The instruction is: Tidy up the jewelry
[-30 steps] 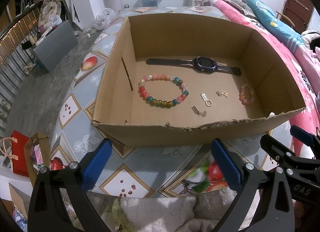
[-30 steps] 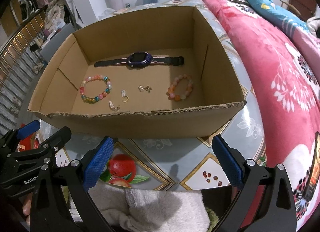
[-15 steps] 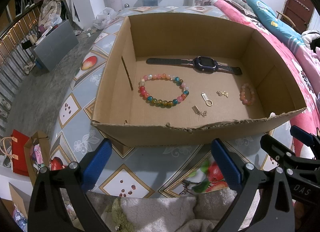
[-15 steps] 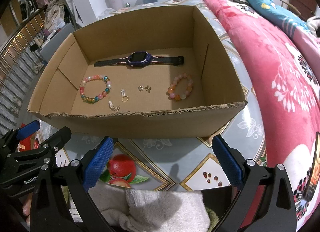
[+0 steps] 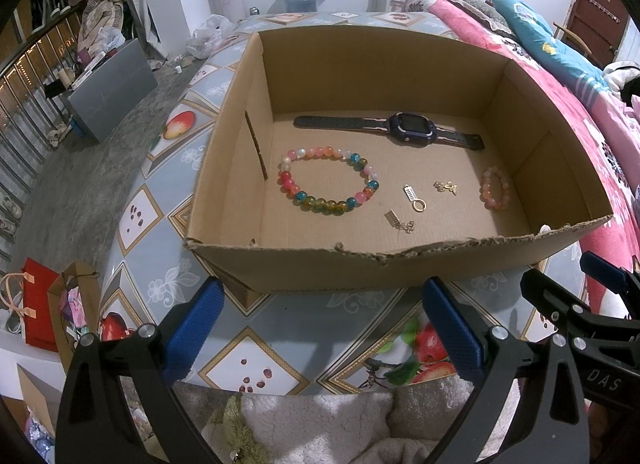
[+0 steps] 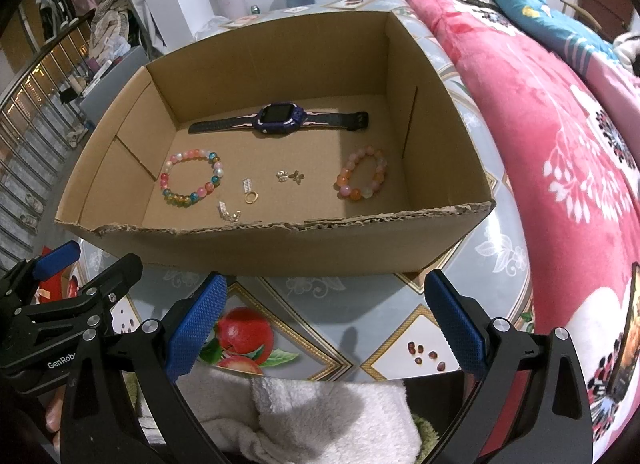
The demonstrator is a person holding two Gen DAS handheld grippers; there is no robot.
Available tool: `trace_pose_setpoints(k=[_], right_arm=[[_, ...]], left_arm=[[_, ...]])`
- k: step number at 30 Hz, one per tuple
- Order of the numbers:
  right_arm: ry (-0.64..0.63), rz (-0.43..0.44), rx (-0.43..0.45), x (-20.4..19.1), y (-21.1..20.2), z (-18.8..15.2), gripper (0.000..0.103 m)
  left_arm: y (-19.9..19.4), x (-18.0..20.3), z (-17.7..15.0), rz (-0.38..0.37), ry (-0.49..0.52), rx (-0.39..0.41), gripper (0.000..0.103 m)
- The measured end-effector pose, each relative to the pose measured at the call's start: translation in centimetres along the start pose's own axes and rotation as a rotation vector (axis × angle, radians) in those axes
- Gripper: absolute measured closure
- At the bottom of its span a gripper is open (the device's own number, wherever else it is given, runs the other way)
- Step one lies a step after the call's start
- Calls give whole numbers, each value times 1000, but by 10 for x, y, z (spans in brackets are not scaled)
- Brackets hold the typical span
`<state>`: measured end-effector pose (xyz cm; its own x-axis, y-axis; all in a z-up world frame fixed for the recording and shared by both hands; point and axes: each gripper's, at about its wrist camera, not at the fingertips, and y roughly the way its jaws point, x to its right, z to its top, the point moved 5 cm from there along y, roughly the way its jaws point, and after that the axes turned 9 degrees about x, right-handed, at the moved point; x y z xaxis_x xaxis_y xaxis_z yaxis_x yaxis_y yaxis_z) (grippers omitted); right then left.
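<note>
fruit-patterned tablecloth (image 5: 256, 312) covers the table, and on it sits an open cardboard box (image 5: 360, 75) with a ragged near rim. everything to be sorted lies on the floor of that box. a dark watch (image 5: 404, 131) stretches flat along the box's far wall. a multicoloured bead bracelet (image 5: 330, 179) lies toward the box's left wall, and a pink-orange bead bracelet (image 5: 495, 188) lies close to its right wall. between the two bracelets are three small gold pieces: a charm with a ring (image 5: 414, 197) at mid floor, a tiny butterfly-like piece (image 5: 446, 186) just right of it, and a charm with a short chain (image 5: 400, 221) nearest the box's front wall.

outside the box, short of its front wall, the left gripper (image 5: 320, 328) hovers with its blue pads (image 5: 192, 328) spread wide, empty and touching nothing. the right gripper (image 6: 326, 324) hovers beside it, likewise spread wide, its pads (image 6: 456, 320) bare. a pale fleecy cloth (image 6: 320, 412) lies below both, at the table's near edge. a pink floral blanket (image 6: 560, 111) lies right of the box.
</note>
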<state>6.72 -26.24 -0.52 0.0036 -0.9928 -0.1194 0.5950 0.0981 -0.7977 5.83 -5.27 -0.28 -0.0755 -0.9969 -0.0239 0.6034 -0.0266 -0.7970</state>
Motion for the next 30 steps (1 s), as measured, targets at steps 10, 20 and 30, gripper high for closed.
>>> trace_pose_setpoints(k=[10, 20, 30], right_arm=[[1, -1, 1, 0, 0, 0, 8], [0, -1, 1, -1, 0, 0, 8], [1, -1, 0, -2, 0, -1, 8]], left_arm=[[0, 0, 0, 0, 1, 0, 6], [0, 0, 0, 0, 1, 0, 6], [0, -1, 0, 2, 0, -1, 6]])
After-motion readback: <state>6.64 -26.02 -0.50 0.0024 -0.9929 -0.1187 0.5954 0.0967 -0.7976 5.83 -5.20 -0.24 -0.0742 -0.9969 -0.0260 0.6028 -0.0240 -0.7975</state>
